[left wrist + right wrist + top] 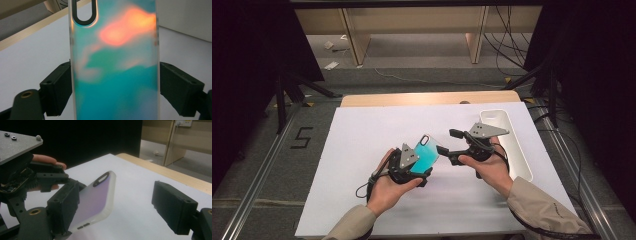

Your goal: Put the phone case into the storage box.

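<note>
A teal iridescent phone case (426, 152) with an oval camera cutout is held up above the white table cover, with my left gripper (418, 167) shut on its two long edges. In the left gripper view the case (115, 50) stands upright between the two black jaws of the left gripper (115, 90), which press on its sides. My right gripper (450, 142) hovers just right of the case, jaws wide. In the right gripper view the case (98, 195) lies by the left jaw of the right gripper (117, 205), well apart from the other jaw.
A white oblong tray (518, 150) sits at the right edge of the white cover (357, 150). The wooden table edge (427, 98) runs along the far side. Beyond it are floor, cables and wooden furniture legs.
</note>
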A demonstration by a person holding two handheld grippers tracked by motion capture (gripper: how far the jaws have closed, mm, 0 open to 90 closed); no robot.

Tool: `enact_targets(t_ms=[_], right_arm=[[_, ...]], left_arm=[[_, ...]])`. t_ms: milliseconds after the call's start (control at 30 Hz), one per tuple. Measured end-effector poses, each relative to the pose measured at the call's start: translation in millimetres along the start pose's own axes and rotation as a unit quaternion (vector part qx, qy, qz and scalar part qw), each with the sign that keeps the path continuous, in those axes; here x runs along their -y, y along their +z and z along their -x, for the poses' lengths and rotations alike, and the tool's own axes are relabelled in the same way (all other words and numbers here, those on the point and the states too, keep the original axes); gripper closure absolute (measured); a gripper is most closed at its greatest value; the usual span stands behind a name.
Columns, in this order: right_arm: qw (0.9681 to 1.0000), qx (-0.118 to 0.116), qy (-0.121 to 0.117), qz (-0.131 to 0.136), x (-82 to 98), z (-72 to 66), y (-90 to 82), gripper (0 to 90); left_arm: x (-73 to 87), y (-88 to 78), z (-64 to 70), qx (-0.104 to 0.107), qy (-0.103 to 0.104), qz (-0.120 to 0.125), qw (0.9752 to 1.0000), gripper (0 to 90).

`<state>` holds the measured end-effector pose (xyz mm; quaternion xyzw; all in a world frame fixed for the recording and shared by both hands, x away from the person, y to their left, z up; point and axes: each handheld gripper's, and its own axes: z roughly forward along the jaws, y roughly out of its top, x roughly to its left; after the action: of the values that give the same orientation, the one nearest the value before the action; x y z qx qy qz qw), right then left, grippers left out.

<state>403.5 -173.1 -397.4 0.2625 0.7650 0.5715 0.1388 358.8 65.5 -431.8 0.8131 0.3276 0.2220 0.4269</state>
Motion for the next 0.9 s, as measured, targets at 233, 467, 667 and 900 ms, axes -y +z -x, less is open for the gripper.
enact_targets(t_ms=[233,467,667,900], right_arm=[[1.0000,-0.002,0.005,-0.001,-1.2,-0.1,4.0,23.1],[0.9998,-0.001,0.018,-0.004,-1.2,2.1,8.3,23.3],[0.9997,0.002,0.021,-0.008,-1.1,3.9,12.2,23.6],[0.9997,0.001,0.022,-0.010,-2.2,2.9,17.5,24.1]], left_arm=[[-1.7,1.3,3.1,0.000,0.005,0.003,1.0000,16.6],[-2.6,2.8,6.5,0.000,0.008,0.006,0.9999,16.6],[-3.5,4.5,9.5,0.003,0.012,0.007,0.9999,16.6],[-3.8,5.6,12.0,0.010,0.010,0.007,0.9999,16.6]])
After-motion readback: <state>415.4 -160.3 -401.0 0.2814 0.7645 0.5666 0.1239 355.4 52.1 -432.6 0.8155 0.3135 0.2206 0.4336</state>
